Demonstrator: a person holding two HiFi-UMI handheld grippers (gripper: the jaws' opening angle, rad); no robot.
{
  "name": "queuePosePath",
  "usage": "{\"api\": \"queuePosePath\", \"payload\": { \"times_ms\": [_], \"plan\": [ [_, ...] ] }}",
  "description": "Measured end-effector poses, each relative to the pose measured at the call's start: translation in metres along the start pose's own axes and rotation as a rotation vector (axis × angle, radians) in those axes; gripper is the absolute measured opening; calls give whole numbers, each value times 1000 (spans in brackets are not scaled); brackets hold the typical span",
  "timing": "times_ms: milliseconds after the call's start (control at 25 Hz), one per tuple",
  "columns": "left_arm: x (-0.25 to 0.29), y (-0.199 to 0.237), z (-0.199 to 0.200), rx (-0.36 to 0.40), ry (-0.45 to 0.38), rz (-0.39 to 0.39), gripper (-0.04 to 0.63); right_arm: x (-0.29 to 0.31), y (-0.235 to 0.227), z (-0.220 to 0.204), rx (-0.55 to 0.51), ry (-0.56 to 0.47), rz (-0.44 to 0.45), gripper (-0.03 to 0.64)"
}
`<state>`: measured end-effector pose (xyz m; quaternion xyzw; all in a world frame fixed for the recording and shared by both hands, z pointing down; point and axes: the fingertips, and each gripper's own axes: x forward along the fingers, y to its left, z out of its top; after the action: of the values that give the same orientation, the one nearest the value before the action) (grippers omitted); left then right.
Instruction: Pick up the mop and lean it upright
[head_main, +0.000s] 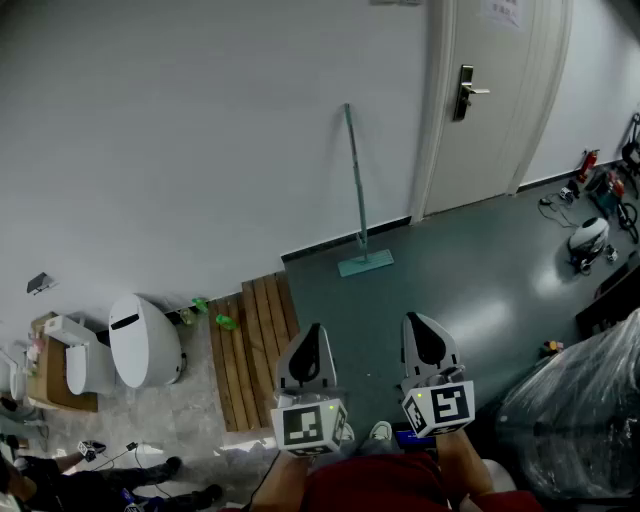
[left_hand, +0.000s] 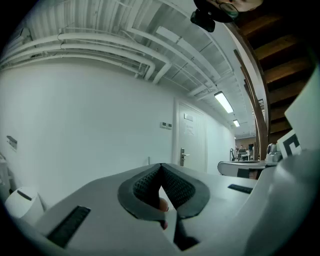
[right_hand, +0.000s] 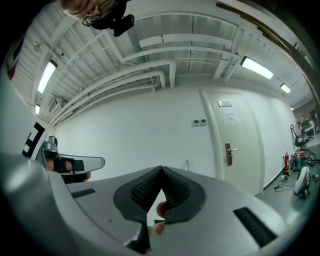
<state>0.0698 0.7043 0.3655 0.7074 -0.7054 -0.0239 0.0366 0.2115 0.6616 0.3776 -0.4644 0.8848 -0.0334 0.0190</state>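
At the left tongs (head_main: 314, 329): clenched tip to tip with nothing between them; held low, close in front of the person (head_main: 380, 482)
At the right tongs (head_main: 416, 320): likewise clenched and empty; just beside the left pair, both aimed toward the wall (head_main: 200, 120)
Between tongs and mop: bare dark floor (head_main: 450, 285); the tongs are well apart from the mop (head_main: 356, 190) and touch nothing
Against the wall: the mop stands nearly upright; its handle top rests on the wall, its flat head (head_main: 366, 263) on the floor at the wall's foot; by my reading the leaning already looks done
Slip risk: the head sits on smooth floor and the handle on smooth wall; the lean is steep, so a small nudge could send the handle sliding sideways along the wall
Cause from the tongs: reaching back in with the tips clenched would shove the handle rather than take it; they would need to spread first
Beside the mop: a door (head_main: 490, 100) near its right; which way it swings I cannot tell; if toward the mop, it could knock the handle down
Underfoot: wooden slats (head_main: 250, 345) to the left, a plastic-wrapped heap (head_main: 580, 400) to the right; a careless step forward could mean a stumble into the mop
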Motion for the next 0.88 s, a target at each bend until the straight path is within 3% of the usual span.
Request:
{"api": "queuePosePath", "payload": {
  "times_ms": [480, 720, 880],
  "plan": [
    [-3, -29, 3, 14, -7, 22, 12, -14, -16, 4, -34, -3, 40, 16],
    [-7, -46, 1, 14, -5, 35, 12, -26, -23, 5, 0, -27, 93, 17],
    [-2, -54, 3, 12, -7, 39, 14, -27, -34, 3, 25, -36, 83, 17]
  ]
}}
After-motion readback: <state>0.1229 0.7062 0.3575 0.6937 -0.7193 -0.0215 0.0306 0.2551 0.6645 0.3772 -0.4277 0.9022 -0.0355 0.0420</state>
